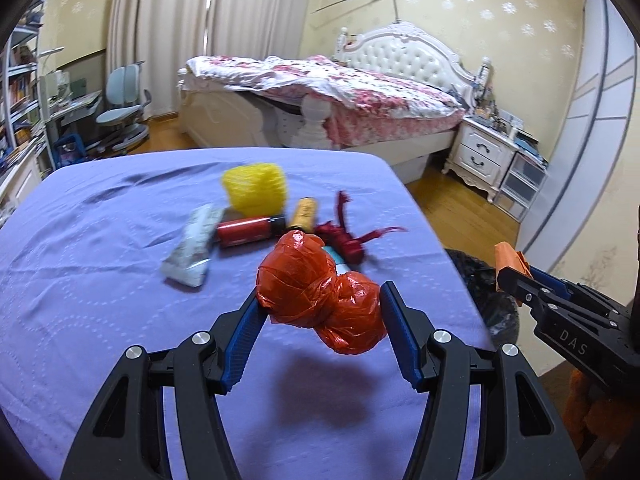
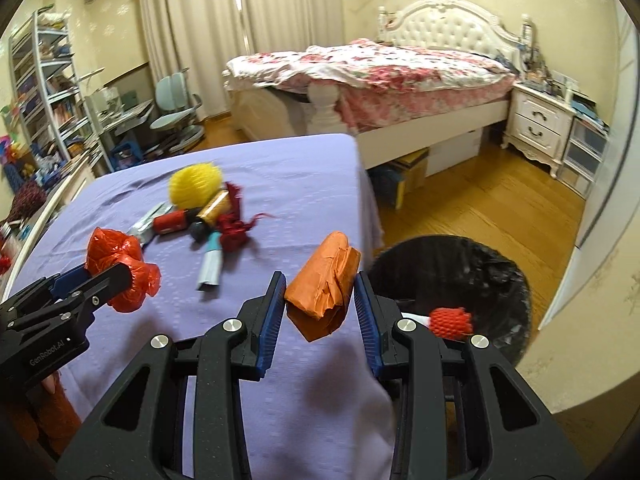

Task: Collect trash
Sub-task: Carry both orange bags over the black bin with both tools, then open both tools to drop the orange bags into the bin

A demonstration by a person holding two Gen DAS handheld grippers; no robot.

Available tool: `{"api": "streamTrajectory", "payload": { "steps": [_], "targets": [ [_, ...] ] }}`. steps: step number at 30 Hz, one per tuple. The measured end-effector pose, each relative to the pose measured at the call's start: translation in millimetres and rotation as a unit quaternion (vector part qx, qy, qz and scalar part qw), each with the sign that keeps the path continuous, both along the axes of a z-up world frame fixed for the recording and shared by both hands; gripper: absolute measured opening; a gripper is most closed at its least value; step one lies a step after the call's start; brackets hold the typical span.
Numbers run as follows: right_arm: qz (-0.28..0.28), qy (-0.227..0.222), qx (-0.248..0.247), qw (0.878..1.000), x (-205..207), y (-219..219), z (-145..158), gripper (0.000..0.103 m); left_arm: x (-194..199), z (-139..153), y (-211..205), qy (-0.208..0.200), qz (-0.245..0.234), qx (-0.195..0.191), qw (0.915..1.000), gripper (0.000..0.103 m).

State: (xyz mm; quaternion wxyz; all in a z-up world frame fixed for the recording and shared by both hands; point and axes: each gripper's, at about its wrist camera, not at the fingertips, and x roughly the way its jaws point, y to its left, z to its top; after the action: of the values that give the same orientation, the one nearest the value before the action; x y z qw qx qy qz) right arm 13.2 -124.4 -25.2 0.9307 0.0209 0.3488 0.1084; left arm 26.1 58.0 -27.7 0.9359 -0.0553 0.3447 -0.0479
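Note:
My left gripper (image 1: 320, 300) is shut on a crumpled red plastic bag (image 1: 316, 292) and holds it above the purple-covered table (image 1: 100, 280). My right gripper (image 2: 320, 296) is shut on an orange paper packet (image 2: 324, 288) near the table's right edge, beside a bin with a black liner (image 2: 480, 272). In the bin lies a red foam net (image 2: 450, 322). The left gripper (image 2: 120, 280) with its red bag (image 2: 112, 248) shows at the left of the right wrist view. The right gripper (image 1: 516, 276) shows at the right of the left wrist view.
More litter lies mid-table: a yellow foam net (image 1: 256, 188), a red can (image 1: 248, 232), a silver wrapper (image 1: 192, 248), a yellow tube (image 1: 304, 212), a dark red ribbon (image 1: 348, 240) and a pale blue tube (image 2: 212, 260). Beyond stand a bed (image 1: 360, 92), a nightstand (image 1: 484, 148) and a desk chair (image 1: 124, 108).

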Motion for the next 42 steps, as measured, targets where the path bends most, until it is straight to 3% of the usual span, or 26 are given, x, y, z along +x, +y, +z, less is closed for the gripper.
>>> {"api": "streamTrajectory", "payload": {
  "steps": [18, 37, 42],
  "targets": [
    [-0.082, 0.002, 0.021, 0.996, 29, -96, -16, 0.035, 51, -4, -119, -0.001, -0.098, 0.021, 0.9950, 0.059],
    [-0.113, 0.029, 0.040, 0.992, 58, -145, -39, 0.035, 89, -30, -173, 0.027, -0.121, 0.058, 0.9905, 0.060],
    [-0.116, 0.038, 0.046, 0.991, 64, -148, -45, 0.038, 91, -37, -172, 0.044, -0.114, 0.058, 0.9908, 0.068]
  ]
}}
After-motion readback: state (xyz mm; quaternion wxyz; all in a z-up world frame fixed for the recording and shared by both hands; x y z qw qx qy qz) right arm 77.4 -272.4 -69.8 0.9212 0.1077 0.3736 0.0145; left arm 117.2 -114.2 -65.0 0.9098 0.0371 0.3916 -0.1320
